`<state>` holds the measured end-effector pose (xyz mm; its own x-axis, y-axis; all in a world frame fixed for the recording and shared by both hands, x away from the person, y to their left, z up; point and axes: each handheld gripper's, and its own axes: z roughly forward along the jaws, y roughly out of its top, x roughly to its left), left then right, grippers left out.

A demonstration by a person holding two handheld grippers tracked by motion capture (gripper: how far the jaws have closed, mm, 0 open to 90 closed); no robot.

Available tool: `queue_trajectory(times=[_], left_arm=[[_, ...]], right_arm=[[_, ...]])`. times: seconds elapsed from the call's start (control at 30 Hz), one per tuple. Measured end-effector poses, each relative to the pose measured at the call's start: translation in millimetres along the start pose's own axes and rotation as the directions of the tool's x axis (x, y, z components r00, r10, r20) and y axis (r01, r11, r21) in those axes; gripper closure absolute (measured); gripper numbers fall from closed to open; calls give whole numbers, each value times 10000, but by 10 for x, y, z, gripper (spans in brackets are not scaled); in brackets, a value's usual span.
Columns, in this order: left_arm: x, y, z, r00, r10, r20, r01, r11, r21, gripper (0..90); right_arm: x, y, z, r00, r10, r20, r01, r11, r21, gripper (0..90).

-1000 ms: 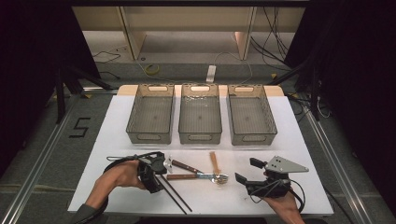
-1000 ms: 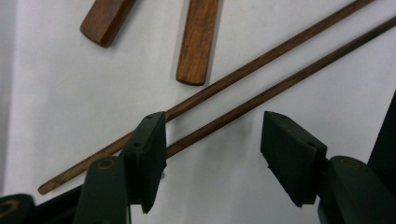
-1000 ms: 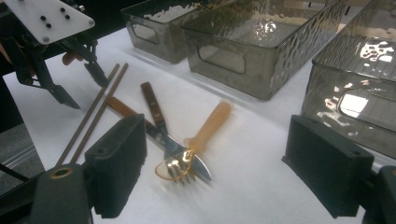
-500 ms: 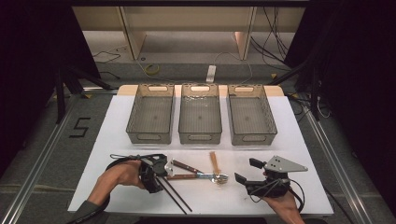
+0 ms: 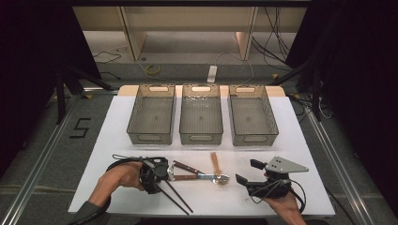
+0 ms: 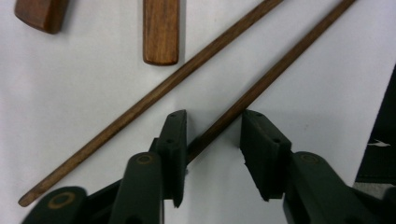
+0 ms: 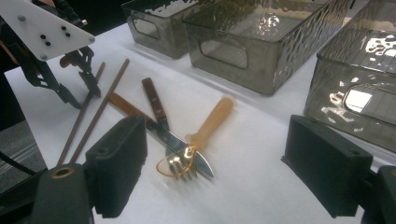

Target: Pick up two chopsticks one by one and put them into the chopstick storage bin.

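Two dark wooden chopsticks (image 5: 177,199) lie side by side near the front edge. My left gripper (image 5: 162,182) is down at their upper ends. In the left gripper view one chopstick (image 6: 280,70) runs between the jaws of the left gripper (image 6: 215,119) and touches only the left pad (image 6: 175,144). The jaws have just been closing and a gap remains at the right pad. The second chopstick (image 6: 154,95) lies outside them. My right gripper (image 5: 248,172) rests wide open at the right, with nothing in the right gripper (image 7: 219,158).
A wooden-handled knife (image 7: 154,105), a fork (image 7: 180,170) and an amber plastic spoon (image 7: 212,121) lie in a cluster between the grippers. Three grey see-through bins (image 5: 151,138) (image 5: 201,139) (image 5: 253,139) stand in a row behind, on the white tabletop (image 5: 291,140).
The left gripper's jaws have narrowed around the chopstick ends. Both hands have stayed where they were, and the cutlery has not moved.
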<state>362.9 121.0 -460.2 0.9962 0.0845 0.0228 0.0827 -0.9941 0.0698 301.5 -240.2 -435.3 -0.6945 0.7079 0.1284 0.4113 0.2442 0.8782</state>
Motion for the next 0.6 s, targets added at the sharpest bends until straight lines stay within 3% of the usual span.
queue_trajectory(times=[0.13,0.33,0.6], left_arm=[[-19,8,-3,10000,28,10,-29,9998,198,640],[-61,-2,-1,9998,202,0,-202,9997,120,702],[-135,-8,-3,9966,811,173,-815,9963,276,765]], right_arm=[[1,0,0,10000,6,23,-6,10000,46,219],[2,2,1,10000,9,21,-9,9999,107,219],[9,12,-5,10000,-53,34,53,10000,66,222]])
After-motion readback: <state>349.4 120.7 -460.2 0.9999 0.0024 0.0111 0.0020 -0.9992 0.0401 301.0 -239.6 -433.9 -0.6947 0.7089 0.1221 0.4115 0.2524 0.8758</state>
